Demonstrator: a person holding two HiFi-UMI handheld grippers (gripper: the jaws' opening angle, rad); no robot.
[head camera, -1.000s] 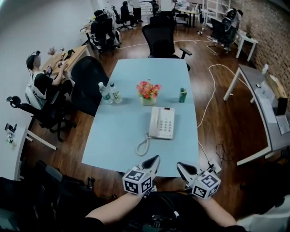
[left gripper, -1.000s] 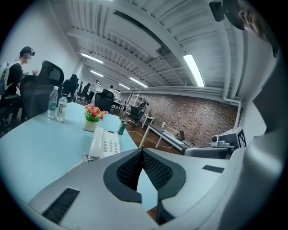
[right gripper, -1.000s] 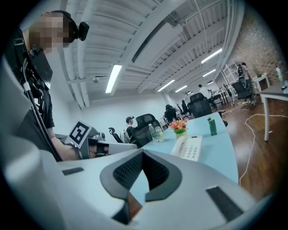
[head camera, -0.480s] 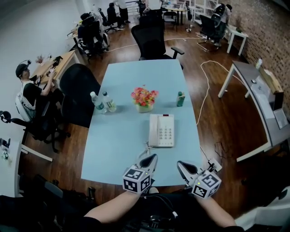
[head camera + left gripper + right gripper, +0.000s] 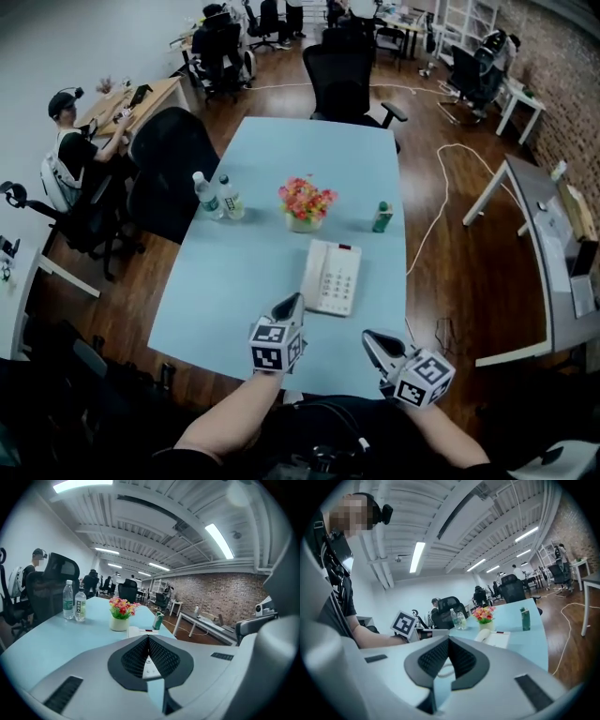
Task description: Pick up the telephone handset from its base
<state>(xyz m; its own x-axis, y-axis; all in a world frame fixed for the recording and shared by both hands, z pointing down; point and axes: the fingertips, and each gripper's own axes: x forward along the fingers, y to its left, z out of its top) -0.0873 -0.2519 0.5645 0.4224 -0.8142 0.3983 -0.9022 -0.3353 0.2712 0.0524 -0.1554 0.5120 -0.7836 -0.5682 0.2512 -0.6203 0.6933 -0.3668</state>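
Note:
A white telephone (image 5: 337,278) lies on the light blue table (image 5: 244,272), its handset (image 5: 315,274) resting along the base's left side. My left gripper (image 5: 290,306) is shut and empty, with its tip just left of the phone's near corner. In the left gripper view the gripper (image 5: 148,637) points over the telephone (image 5: 138,631). My right gripper (image 5: 372,341) is shut and empty near the table's front edge, short of the phone. The right gripper view looks past that gripper (image 5: 449,638) at the handset (image 5: 483,635) and the coiled cord (image 5: 443,673).
Behind the phone stand a flower pot (image 5: 305,202), two water bottles (image 5: 216,195) at the left and a green bottle (image 5: 381,217) at the right. Black office chairs (image 5: 169,164) ring the table. A person (image 5: 70,141) sits at a desk far left. A cable (image 5: 441,202) runs over the floor.
My left gripper has moved forward over the table's edge, up to the phone's near left corner, and now hides the cord. The right gripper has edged forward.

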